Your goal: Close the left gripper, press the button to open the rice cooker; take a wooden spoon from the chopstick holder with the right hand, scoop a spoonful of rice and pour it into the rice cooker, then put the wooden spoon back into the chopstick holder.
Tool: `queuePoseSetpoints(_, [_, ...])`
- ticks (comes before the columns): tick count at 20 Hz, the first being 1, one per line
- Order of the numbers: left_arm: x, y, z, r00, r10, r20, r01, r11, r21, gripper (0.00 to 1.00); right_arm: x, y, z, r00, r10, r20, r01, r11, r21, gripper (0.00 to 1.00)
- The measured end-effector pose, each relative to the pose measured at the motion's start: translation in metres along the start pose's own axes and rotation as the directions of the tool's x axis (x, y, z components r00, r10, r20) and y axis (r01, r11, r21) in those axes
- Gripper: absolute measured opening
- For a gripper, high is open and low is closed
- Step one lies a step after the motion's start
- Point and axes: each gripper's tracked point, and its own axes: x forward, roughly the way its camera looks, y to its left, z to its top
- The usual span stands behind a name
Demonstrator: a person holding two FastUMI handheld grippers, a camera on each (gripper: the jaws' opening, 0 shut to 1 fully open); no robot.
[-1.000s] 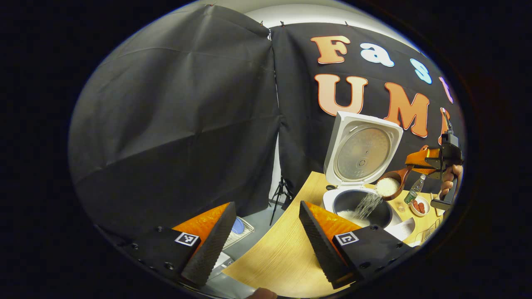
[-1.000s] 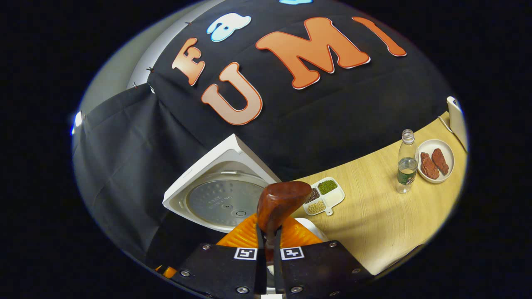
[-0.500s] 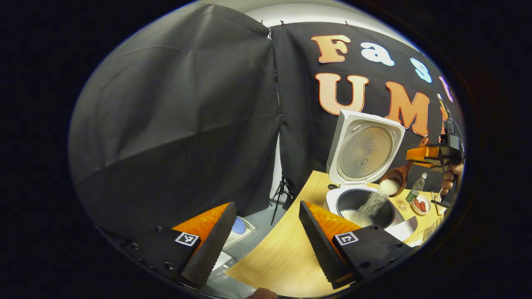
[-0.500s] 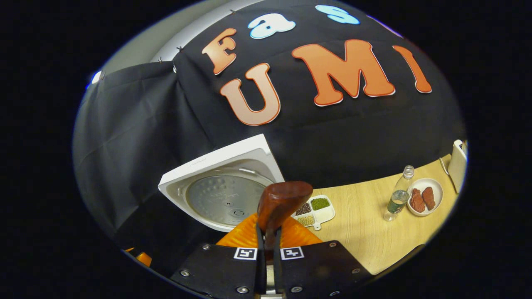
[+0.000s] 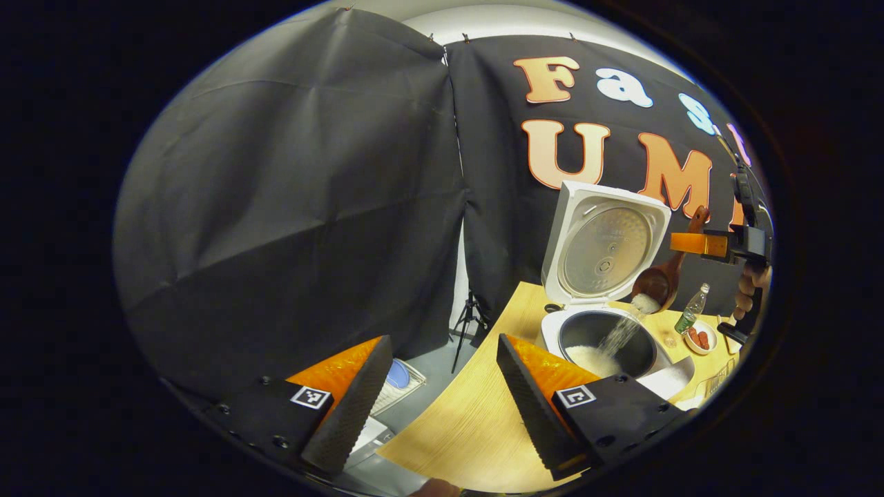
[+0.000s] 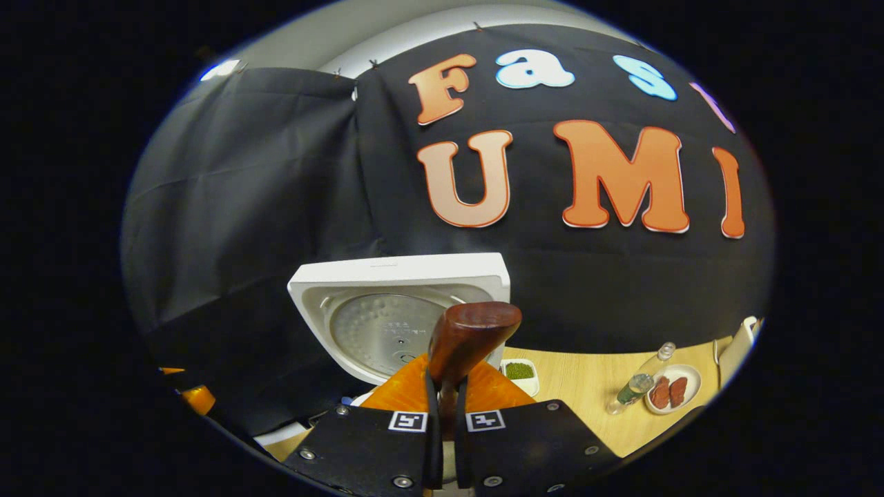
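Left gripper [image 5: 435,386] fingers spread apart, right gripper [image 6: 442,407] fingers clamped

A staged recording booth, not a real kitchen: black cloth walls [image 5: 297,207] hang from clips behind a wooden table [image 5: 476,421]. A tripod [image 5: 468,324] stands on the grey floor (beside the table), kitchen props on top.

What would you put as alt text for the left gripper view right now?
A wooden spoon, held by the right gripper, pours rice into the open rice cooker on a wooden table; the left gripper hovers open nearby.
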Motion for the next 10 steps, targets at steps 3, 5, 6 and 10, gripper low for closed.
queuePoseSetpoints(3, [0.0, -0.002, 0.001, 1.0, -0.004, 0.001, 0.004, 1.0, 0.005, 1.0, -0.007, 0.019, 0.015, 0.999, 0.03, 0.043, -0.025, 0.992, -0.125, 0.06])
queuePoseSetpoints(5, [-0.001, -0.003, 0.001, 1.0, -0.004, 0.002, 0.004, 1.0, 0.007, 1.0, -0.011, 0.031, 0.018, 0.996, 0.059, 0.061, -0.048, 0.983, -0.179, 0.06])
queuePoseSetpoints(6, [-0.003, -0.003, 0.001, 1.0, -0.004, 0.003, 0.004, 1.0, 0.007, 1.0, -0.014, 0.034, 0.021, 0.995, 0.068, 0.068, -0.053, 0.977, -0.206, 0.06])
queuePoseSetpoints(10, [-0.005, -0.004, -0.002, 1.0, -0.002, -0.001, 0.002, 1.0, 0.001, 1.0, -0.025, 0.037, 0.026, 0.991, 0.092, 0.093, -0.061, 0.954, -0.294, 0.06])
